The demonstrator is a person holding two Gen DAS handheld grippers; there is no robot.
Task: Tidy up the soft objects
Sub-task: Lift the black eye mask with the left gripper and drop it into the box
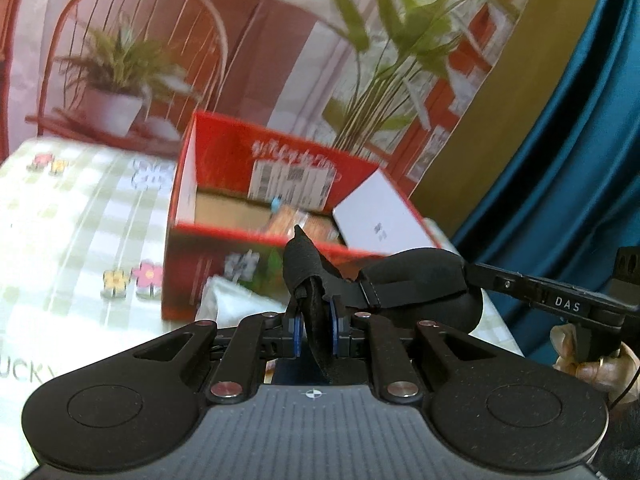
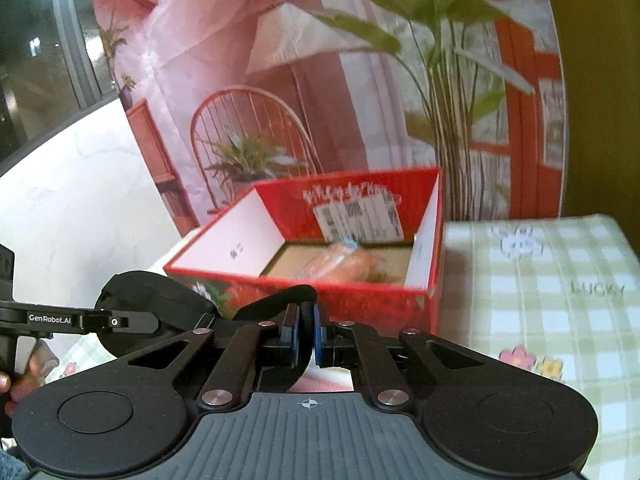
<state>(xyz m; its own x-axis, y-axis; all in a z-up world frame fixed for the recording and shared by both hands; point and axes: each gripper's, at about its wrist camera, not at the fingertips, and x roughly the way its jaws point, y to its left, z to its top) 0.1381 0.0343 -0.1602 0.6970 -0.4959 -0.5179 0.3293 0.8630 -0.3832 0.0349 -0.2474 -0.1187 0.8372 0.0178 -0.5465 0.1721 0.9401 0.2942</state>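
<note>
**Both grippers clamped on a black eye mask in front of the red box**

A soft black eye mask (image 1: 420, 280) — padded, matte, with a rounded cup and a flat elastic strap — hangs stretched between the two tools. The left gripper (image 1: 316, 330) has its blue pads pressed together on one folded end of the fabric, which bunches into a dark, fuzzy ridge above the jaws. The right gripper (image 2: 306, 330) pinches the strap end in the same way, its pads nearly meeting with only the thin band between them; from the right wrist view the mask's cup (image 2: 152, 300) bulges off to the left, beside the other tool.

Just beyond the mask stands an open red cardboard box (image 1: 256, 268), glossy outside with white inner flaps and a shipping label on its far wall. A crinkly orange packet (image 2: 348, 264) lies on its brown floor. The box rests on a table under a green-and-white checked cloth (image 2: 540, 300) printed with small flowers. A pale, crumpled plastic bag (image 1: 232, 296) lies against the box's near wall. Behind hangs a printed backdrop of plants and a wire chair.
</note>
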